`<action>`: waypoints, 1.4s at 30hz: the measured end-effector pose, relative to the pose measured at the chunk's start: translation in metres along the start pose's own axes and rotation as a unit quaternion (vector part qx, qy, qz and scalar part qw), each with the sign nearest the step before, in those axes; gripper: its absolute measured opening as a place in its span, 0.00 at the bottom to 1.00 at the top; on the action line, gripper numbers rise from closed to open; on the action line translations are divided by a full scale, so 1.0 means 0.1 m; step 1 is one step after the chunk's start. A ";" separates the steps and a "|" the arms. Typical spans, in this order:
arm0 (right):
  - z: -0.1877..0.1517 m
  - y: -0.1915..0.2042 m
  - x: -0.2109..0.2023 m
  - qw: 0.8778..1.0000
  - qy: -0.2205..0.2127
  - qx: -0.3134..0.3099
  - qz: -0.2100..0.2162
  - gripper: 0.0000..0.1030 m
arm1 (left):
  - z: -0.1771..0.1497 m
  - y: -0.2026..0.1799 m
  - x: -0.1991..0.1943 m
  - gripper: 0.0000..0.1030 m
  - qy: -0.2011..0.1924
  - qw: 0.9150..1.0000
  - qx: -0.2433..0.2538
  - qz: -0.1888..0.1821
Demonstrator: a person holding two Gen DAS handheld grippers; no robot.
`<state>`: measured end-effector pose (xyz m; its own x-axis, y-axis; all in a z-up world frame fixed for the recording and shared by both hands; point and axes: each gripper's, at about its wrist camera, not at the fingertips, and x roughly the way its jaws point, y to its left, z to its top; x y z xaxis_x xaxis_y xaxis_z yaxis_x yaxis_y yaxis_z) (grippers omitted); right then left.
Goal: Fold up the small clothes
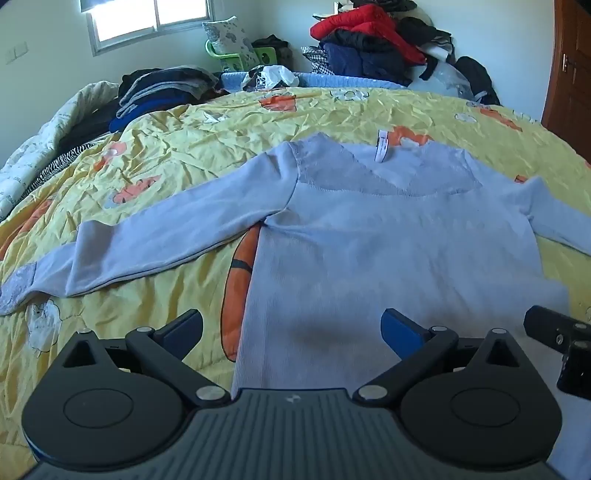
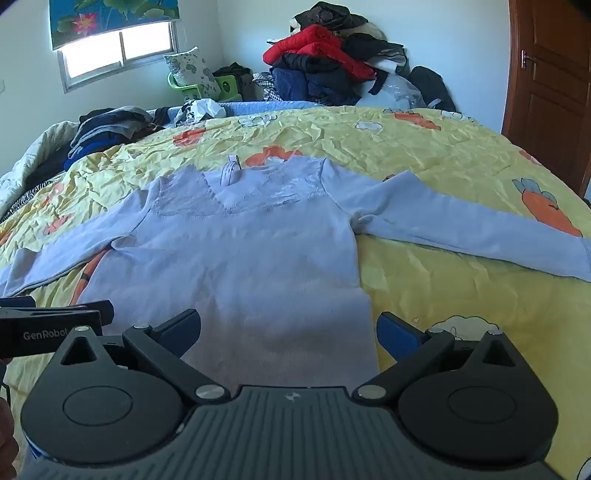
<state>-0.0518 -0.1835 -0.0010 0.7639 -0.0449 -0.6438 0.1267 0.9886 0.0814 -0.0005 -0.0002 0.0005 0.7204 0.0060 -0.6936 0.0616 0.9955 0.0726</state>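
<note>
While both claws hang released over the hem, left claw point(image 1: 291, 326) and right claw point(image 2: 288, 326) should each pinch a corner (evenly) of the top point(image 1: 388, 236), flat on the bed point(image 1: 166, 147).

Daylight enters through the blown-out window point(image 1: 147, 18) at eleven o'clock in both views, leaving the white walls evenly lit. The pale lavender long-sleeved knit top point(image 1: 388, 236) carries a soft dark shadow at six o'clock, close to the lens. Fisheye distortion bows the crumpled yellow carrot-print bedspread point(image 2: 424, 147) towards the edges. Focus is sharp; corners darken.
</note>
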 end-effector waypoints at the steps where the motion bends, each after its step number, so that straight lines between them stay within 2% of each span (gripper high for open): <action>1: 0.00 0.00 0.00 1.000 0.000 0.000 0.000 1.00 | 0.00 0.00 -0.01 1.00 -0.002 1.000 0.001 0.002; 10: -0.04 -0.06 0.02 1.000 0.002 0.010 0.006 1.00 | -0.01 -0.04 0.02 1.00 0.010 1.000 0.007 -0.001; 42: -0.05 -0.07 0.08 1.000 0.009 0.004 -0.006 1.00 | -0.06 -0.08 -0.04 1.00 -0.003 1.000 0.014 -0.006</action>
<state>-0.0495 -0.1905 -0.0107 0.7505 -0.0536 -0.6587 0.1401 0.9870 0.0793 -0.0077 -0.0079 -0.0014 0.7235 -0.0058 -0.6903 0.0894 0.9923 0.0853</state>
